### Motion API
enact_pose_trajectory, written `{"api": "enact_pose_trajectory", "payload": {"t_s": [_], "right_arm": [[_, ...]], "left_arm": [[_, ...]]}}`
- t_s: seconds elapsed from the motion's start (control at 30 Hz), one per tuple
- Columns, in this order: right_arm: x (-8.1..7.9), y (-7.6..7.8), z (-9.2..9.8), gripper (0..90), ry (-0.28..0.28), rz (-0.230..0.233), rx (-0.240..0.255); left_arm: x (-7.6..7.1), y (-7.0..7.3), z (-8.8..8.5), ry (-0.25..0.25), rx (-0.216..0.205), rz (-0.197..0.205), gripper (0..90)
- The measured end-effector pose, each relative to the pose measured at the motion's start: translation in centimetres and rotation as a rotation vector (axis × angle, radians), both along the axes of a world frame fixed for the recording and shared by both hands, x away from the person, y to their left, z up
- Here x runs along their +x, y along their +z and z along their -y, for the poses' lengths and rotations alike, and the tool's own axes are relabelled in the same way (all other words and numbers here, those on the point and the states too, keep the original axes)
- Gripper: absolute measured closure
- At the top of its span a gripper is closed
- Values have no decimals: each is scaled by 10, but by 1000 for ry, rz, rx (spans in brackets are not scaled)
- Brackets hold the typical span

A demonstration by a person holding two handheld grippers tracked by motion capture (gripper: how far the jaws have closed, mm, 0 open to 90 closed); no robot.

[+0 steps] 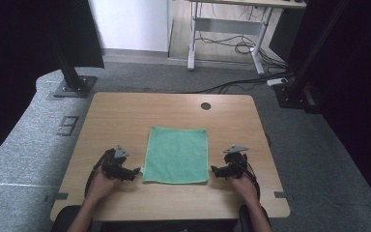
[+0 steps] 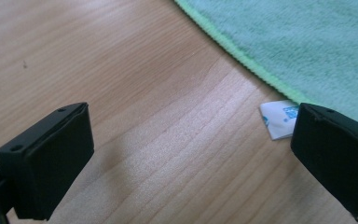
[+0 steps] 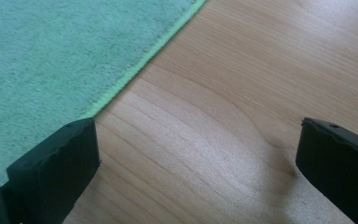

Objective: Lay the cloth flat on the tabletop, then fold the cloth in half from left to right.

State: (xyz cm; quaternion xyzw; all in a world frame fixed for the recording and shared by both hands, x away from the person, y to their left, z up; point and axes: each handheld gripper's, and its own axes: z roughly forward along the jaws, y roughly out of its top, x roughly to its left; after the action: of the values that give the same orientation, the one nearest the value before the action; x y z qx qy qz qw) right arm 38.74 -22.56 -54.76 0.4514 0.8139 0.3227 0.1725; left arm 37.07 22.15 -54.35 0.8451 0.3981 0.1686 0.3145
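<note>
We held the left gripper (image 1: 136, 171) and right gripper (image 1: 214, 169) low over the tabletop (image 1: 125, 116), jaws wide apart and empty. Between them lay the green cloth (image 1: 176, 154), flat. Each gripper stood just outside a near corner, about equally close.

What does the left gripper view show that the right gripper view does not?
Left gripper view alone: a small white label with blue print at the cloth's corner, partly behind one jaw. Right gripper view alone: nothing extra; its cloth edge is straight and unmarked. Shared: the green cloth lying flat, the wooden table, and an open pair of black jaws with bare wood between them, left gripper and right gripper.
</note>
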Motion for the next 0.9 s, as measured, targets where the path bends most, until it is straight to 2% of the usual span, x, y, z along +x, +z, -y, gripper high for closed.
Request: {"api": "enact_pose_trajectory", "payload": {"t_s": [0.07, 0.13, 0.27, 0.37, 0.9], "right_arm": [[0, -3, 1, 0, -5, -1, 1], [0, -5, 2, 0, -10, 2, 0], [-1, -7, 3, 0, -10, 22, 12], [-2, -9, 5, 0, -18, 41, 23], [-2, -9, 4, 0, -31, 42, 22]], "left_arm": [[1, -3, -1, 2, 4, -7, 0], [2, -5, -2, 0, -17, -18, 0], [3, -5, -2, -7, -25, -32, 0], [3, -5, -2, -6, -25, -33, 0], [3, -5, -2, 8, -27, -33, 0]]}}
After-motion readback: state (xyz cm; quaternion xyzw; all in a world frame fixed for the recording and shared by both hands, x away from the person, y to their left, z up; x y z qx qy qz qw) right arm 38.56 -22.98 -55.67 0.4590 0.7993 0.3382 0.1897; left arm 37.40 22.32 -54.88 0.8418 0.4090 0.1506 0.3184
